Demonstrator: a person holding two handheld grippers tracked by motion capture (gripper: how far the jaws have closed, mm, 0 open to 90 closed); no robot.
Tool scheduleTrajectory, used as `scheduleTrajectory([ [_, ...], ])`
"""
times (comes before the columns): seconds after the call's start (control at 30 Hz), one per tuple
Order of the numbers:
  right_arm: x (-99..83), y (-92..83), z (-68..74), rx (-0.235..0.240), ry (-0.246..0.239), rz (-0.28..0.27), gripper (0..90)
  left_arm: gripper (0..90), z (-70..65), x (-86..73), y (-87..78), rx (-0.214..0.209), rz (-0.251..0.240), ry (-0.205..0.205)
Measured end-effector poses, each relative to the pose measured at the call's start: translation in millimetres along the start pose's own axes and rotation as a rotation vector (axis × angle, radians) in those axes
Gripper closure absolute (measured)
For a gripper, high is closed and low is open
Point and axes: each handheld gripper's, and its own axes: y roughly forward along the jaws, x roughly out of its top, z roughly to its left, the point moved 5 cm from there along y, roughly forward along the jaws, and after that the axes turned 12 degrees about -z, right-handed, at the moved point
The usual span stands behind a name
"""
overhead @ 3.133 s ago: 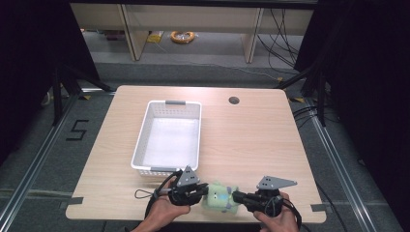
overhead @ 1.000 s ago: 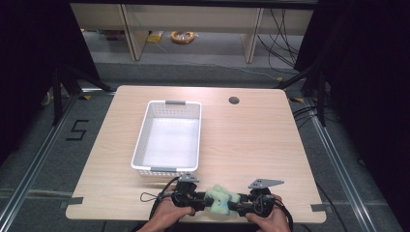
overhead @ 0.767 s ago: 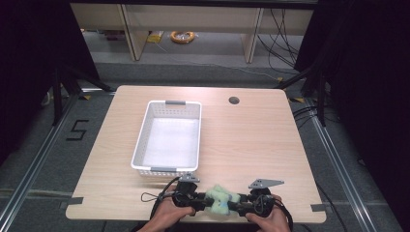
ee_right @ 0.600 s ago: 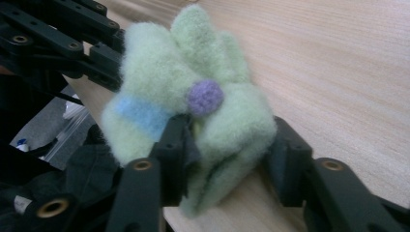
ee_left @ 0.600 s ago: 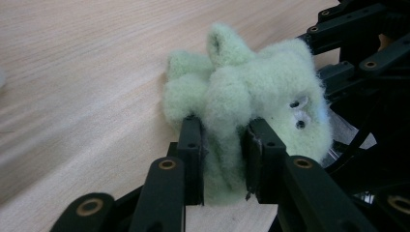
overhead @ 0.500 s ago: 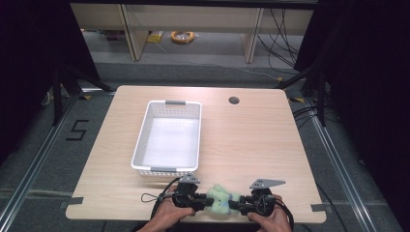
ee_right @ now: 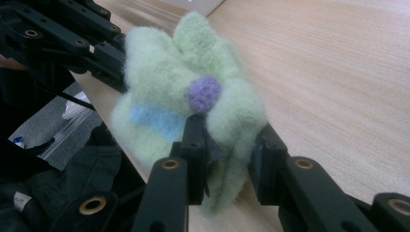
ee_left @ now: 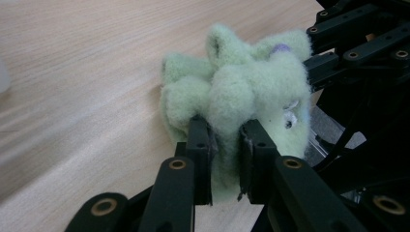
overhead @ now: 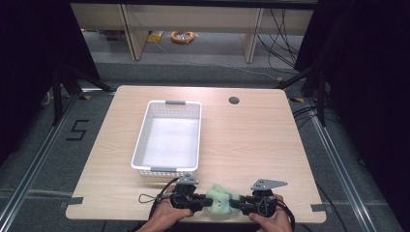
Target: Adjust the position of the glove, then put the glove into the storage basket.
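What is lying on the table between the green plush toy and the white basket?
Nothing: in the high view only bare wooden table separates the green plush toy, gripped at the near edge, from the white basket.

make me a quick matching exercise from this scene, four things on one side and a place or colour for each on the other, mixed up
Things:
1. plush toy
2. basket
3. round hole
4. purple dot

Places or colours:
A. white, on the table's left half
B. in the tabletop near the far edge
C. pale green, pinched from both sides at the near edge
D. on the plush toy, just above the right gripper's jaws

Pairs: 1-C, 2-A, 3-B, 4-D
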Motion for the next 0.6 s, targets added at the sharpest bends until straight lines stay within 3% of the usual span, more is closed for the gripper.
scheduleTrajectory([
  [0.03,0.1,-0.5,2.1,-0.003,0.018,0.002,72.1,76.4,0.3,0.1,-1.8,0.015,0.007,0.004],
  [0.07,0.7,-1.3,1.0,-0.012,0.005,0.005,72.1,76.4,0.1,0.4,-1.6,-0.006,0.002,0.003],
  [0.13,1.3,-1.2,2.1,-0.003,0.015,-0.006,72.1,76.4,-0.3,1.5,-2.4,0.007,-0.001,0.008],
  [0.2,4.9,-3.0,-0.7,-0.001,-0.007,-0.026,72.1,76.4,-2.6,4.2,-3.8,-0.010,-0.012,0.004],
  [0.27,6.1,-5.1,3.8,-0.004,0.034,-0.023,72.1,76.4,-3.5,5.4,-4.9,0.001,-0.018,0.002],
  [0.33,8.9,-5.9,1.6,-0.007,-0.015,-0.035,72.1,76.4,-2.2,5.9,-6.8,0.010,-0.005,0.016],
  [0.4,10.2,-5.0,3.5,0.010,-0.015,-0.035,72.1,76.3,-2.0,6.2,-8.0,-0.004,-0.011,0.011],
  [0.47,12.6,-6.5,5.2,-0.002,-0.023,-0.031,72.0,76.3,-3.0,7.6,-10.1,-0.006,-0.018,0.014],
  [0.53,14.3,-6.9,10.7,0.011,0.007,-0.032,72.0,76.3,-3.9,9.0,-12.4,0.007,-0.028,0.021],
  [0.57,15.9,-7.2,9.4,0.003,-0.026,-0.034,72.0,76.3,-4.1,9.6,-13.7,0.001,-0.029,0.031],
  [0.6,17.3,-6.7,11.5,0.010,-0.012,-0.033,72.0,76.2,-4.6,10.5,-14.9,0.002,-0.035,0.029],
])
